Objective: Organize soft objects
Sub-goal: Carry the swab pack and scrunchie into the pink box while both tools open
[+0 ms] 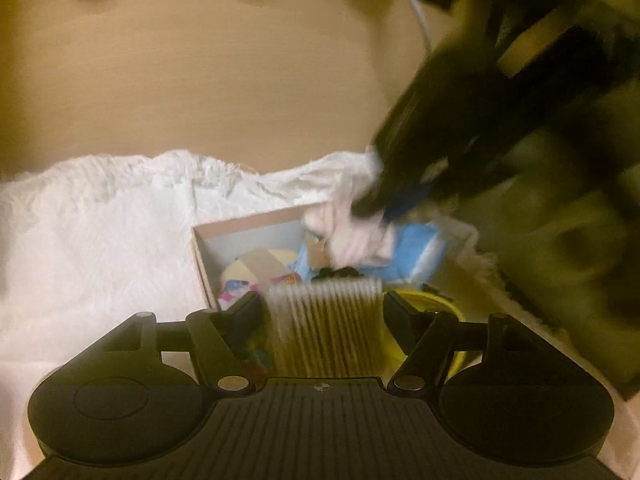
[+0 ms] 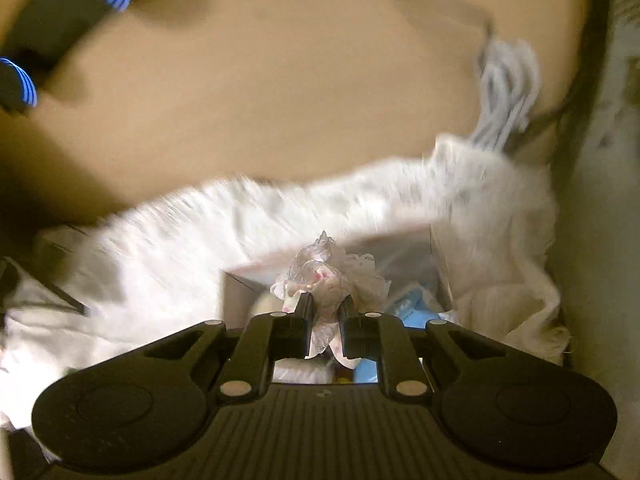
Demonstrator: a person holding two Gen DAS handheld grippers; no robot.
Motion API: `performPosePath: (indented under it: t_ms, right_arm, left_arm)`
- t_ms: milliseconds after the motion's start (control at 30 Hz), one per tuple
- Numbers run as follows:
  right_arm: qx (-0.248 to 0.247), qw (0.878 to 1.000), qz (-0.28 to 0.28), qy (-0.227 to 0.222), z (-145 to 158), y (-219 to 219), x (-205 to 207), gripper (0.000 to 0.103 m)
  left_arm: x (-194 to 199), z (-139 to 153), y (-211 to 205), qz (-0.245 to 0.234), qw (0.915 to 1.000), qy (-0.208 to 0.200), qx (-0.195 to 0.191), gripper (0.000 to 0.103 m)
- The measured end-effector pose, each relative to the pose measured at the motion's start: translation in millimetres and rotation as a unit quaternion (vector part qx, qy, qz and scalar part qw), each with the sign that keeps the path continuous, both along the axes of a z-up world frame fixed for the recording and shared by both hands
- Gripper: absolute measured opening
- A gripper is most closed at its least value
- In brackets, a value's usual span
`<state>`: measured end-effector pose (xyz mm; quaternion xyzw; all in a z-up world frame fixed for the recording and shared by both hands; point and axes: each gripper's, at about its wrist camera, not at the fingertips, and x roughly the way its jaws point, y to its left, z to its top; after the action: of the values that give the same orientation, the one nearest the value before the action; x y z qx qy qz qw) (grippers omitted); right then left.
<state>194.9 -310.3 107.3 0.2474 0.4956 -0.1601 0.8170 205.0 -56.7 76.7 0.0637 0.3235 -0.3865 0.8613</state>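
Left wrist view: a tan tabletop (image 1: 224,80) carries a white fluffy rug (image 1: 92,240) and an open box (image 1: 240,228). Left gripper (image 1: 324,312) jaws clamp a cotton swab pack (image 1: 328,328); right gripper (image 2: 325,320) jaws pinch a crumpled lace cloth (image 2: 328,268) above the box. No writing is readable.

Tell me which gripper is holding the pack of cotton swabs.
The left gripper: its jaws clamp the clear pack of wooden-stick cotton swabs. The right gripper instead pinches a crumpled, pink-spotted clear plastic bag.
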Motion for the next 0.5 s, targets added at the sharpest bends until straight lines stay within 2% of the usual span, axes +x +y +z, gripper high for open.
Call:
performPosePath:
  t_ms: [67, 133, 233, 300, 333, 400, 467, 500]
  right_arm:
    - [0.006, 0.999, -0.012, 0.031, -25.8, -9.7, 6.3, 0.013]
    - [0.027, 0.999, -0.022, 0.025, -40.0, -20.0, 5.6, 0.011]
    - [0.033, 0.999, -0.023, 0.022, -41.0, -21.6, 3.4, 0.011]
    - [0.034, 0.999, -0.009, 0.023, -33.5, -17.0, 1.9, 0.017]
    - [0.038, 0.999, -0.004, 0.019, -28.2, -14.6, -0.6, 0.019]
    - [0.036, 0.999, 0.001, -0.014, -7.1, -11.3, -10.9, 0.034]
    - [0.016, 0.999, 0.005, -0.046, 12.2, -7.9, -23.8, 0.044]
    - [0.002, 0.998, 0.004, -0.056, 19.3, -6.4, -29.8, 0.045]
  left_arm:
    - [-4.2, 10.4, 6.7, -0.003, 0.9999, -0.002, -0.012, 0.073]
    - [-11.2, 21.2, 11.4, -0.011, 0.9997, -0.006, -0.022, 0.072]
    - [-20.9, 25.6, 9.5, -0.030, 0.9996, 0.003, 0.000, 0.067]
    - [-25.7, 18.5, 0.5, -0.044, 0.9984, 0.007, 0.034, 0.053]
    - [-26.8, 12.4, -4.9, -0.048, 0.9975, 0.005, 0.051, 0.053]
    - [-24.4, 0.2, -12.2, -0.047, 0.9964, 0.017, 0.068, 0.052]
    - [-20.4, -9.5, -15.4, -0.041, 0.9965, 0.026, 0.068, 0.052]
    - [-20.0, -11.1, -17.0, -0.040, 0.9967, 0.019, 0.068, 0.052]
